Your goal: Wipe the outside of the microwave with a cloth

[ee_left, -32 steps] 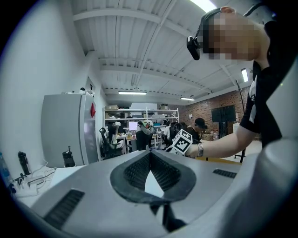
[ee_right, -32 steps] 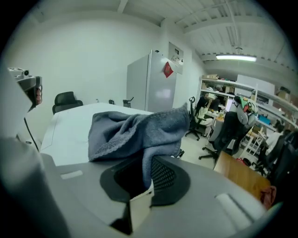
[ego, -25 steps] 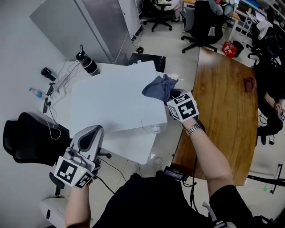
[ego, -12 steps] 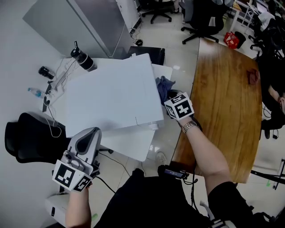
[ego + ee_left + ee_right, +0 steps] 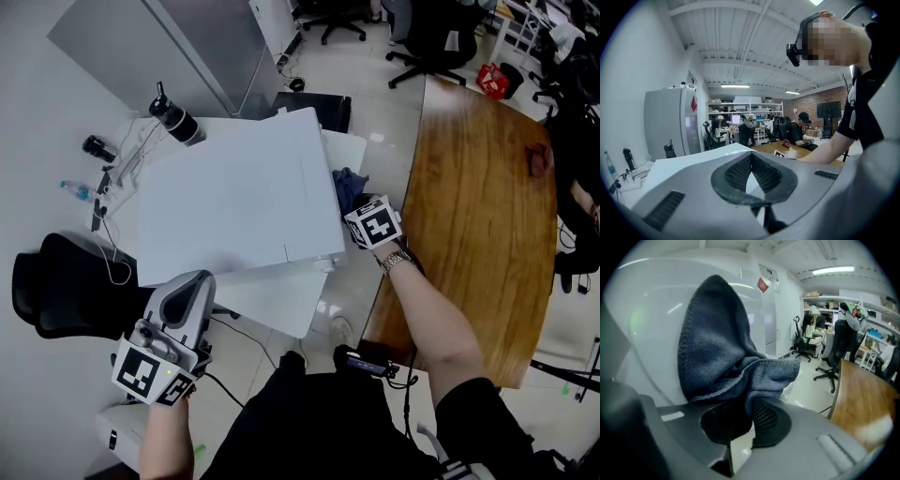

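Observation:
The white microwave (image 5: 234,197) fills the middle of the head view on a white table. My right gripper (image 5: 359,204) is shut on a dark blue cloth (image 5: 349,186) and holds it against the microwave's right side wall, below the top edge. In the right gripper view the cloth (image 5: 726,357) bunches up from the jaws and lies flat on the white wall (image 5: 642,319). My left gripper (image 5: 192,292) hangs low at the near left, away from the microwave, shut with nothing in it; its closed pads (image 5: 761,176) meet in the left gripper view.
A wooden table (image 5: 469,197) stands right of the microwave. A black bottle (image 5: 171,117), a clear bottle (image 5: 75,192) and cables lie on the white table (image 5: 281,305) at the left. A black chair (image 5: 66,291) is at the left. A grey cabinet (image 5: 178,42) stands behind.
My right gripper has slid the cloth off the microwave's top right corner and down its right side. The left gripper has stayed where it was.

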`<state>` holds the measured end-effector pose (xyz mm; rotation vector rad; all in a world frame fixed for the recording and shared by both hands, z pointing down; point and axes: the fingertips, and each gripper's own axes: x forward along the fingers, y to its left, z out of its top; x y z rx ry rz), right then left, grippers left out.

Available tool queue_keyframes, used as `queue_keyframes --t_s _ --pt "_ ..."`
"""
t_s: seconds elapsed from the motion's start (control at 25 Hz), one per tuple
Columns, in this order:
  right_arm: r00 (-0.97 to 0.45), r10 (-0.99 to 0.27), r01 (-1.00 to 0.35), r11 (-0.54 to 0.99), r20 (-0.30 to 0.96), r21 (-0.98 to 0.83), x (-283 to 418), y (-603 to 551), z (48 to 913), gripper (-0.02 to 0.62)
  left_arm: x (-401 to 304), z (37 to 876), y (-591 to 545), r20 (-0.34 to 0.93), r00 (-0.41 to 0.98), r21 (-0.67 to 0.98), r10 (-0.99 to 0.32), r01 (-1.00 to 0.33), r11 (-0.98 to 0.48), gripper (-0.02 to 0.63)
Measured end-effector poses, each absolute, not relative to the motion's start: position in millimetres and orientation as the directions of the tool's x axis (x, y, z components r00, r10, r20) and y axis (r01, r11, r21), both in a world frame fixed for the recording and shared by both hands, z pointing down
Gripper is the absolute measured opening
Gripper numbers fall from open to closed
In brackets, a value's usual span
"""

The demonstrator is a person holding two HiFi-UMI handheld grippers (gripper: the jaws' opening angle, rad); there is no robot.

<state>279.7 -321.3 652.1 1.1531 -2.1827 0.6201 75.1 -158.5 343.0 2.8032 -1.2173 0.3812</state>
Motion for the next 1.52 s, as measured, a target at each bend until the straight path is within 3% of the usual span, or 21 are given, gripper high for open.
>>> queue_keyframes --t_s 0.32,0.76,1.52 --pt "-0.432 -0.530 -0.850 0.510 0.730 -0.133 284.5 -318.4 678.8 0.035 66.0 342.3 -152.0 0.256 0.625 -0.049 -0.737 -0.753 -0.656 0.005" --pt "-0.343 -0.585 -0.900 0.428 0.735 -0.080 322.5 -314.5 665.1 0.035 68.9 347.0 -147.5 0.246 0.626 -0.033 -0.740 -0.758 -0.652 0.005" --pt "-0.280 -0.755 -0.924 0.380 0.592 0.048 335.6 -222.5 526.2 0.035 47.4 334.0 -144.1 0.125 0.707 0.029 -0.697 -0.704 -0.709 0.005"
